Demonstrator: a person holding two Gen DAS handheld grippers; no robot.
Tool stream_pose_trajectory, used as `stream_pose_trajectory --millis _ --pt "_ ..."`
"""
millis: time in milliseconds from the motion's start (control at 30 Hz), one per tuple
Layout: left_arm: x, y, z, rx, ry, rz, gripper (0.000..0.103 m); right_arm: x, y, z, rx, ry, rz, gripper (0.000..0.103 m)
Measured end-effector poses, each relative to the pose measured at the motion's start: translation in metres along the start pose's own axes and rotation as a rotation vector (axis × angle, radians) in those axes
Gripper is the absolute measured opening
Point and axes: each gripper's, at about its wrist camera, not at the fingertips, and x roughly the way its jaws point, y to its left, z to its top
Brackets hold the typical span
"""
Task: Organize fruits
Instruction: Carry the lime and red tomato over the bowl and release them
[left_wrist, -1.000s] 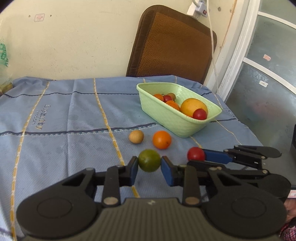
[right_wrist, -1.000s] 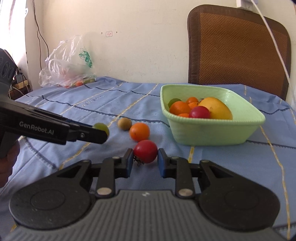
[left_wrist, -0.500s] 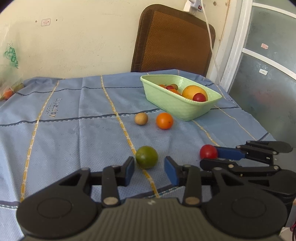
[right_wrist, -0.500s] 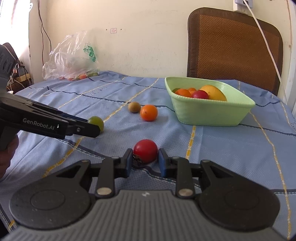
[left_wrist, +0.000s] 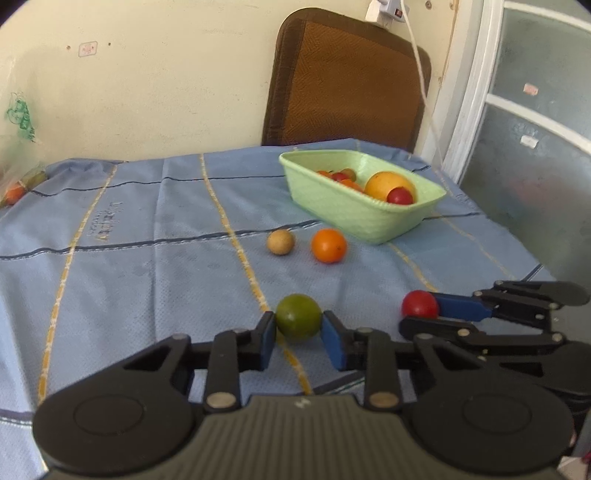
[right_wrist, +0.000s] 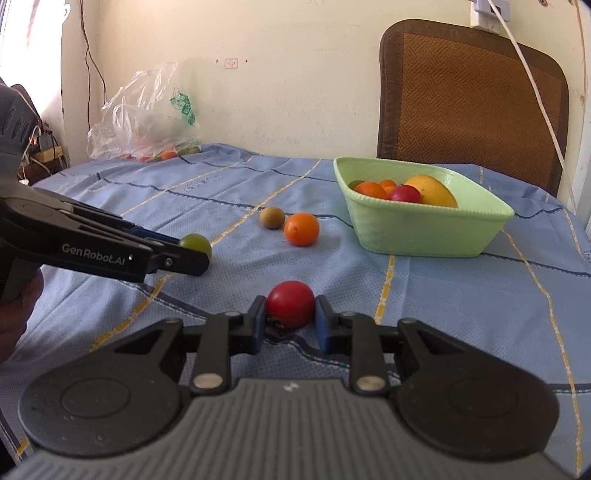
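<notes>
My left gripper (left_wrist: 298, 338) is shut on a green round fruit (left_wrist: 298, 321), held low over the blue cloth; it also shows in the right wrist view (right_wrist: 195, 243). My right gripper (right_wrist: 290, 318) is shut on a red tomato (right_wrist: 290, 301), low over the cloth, which also shows in the left wrist view (left_wrist: 420, 304). A light green basket (left_wrist: 351, 210) stands at the back right and holds a mango, tomatoes and oranges. An orange (left_wrist: 328, 245) and a small brown fruit (left_wrist: 280, 242) lie on the cloth in front of it.
A brown chair back (left_wrist: 347, 77) stands behind the table against the wall. A plastic bag (right_wrist: 147, 118) with more fruit lies at the far left corner. A white cable (right_wrist: 535, 85) hangs down at the right. The table edge (left_wrist: 532, 269) is close on the right.
My left gripper had opened around the green fruit half a second ago and has closed on it again. Both grippers have drawn back from the basket, each with its fruit.
</notes>
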Motion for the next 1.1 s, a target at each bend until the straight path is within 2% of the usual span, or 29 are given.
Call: stream_pose_trajectory --millis 200,533,833,1033,1100 --pt "-0.002 -0.016 0.035 0.032 -0.060 -0.053 0.027 -0.009 -0.022 0.013 0.080 -0.099 -0.020 0.030" --pt "0.039 -0.040 0.088 0.056 -0.070 -0.099 0.027 -0.009 -0.067 0.038 0.125 -0.202 -0.131 0.030" --pt "0.088 -0.056 0.122 0.061 -0.063 -0.085 0.028 0.016 -0.109 0.050 0.172 -0.193 -0.184 0.030" --pt "0.115 -0.063 0.125 0.062 -0.034 -0.065 0.029 0.023 -0.118 0.044 0.206 -0.185 -0.181 0.032" --pt "0.119 -0.065 0.124 0.063 -0.029 -0.056 0.034 0.023 -0.119 0.044 0.212 -0.188 -0.178 0.033"
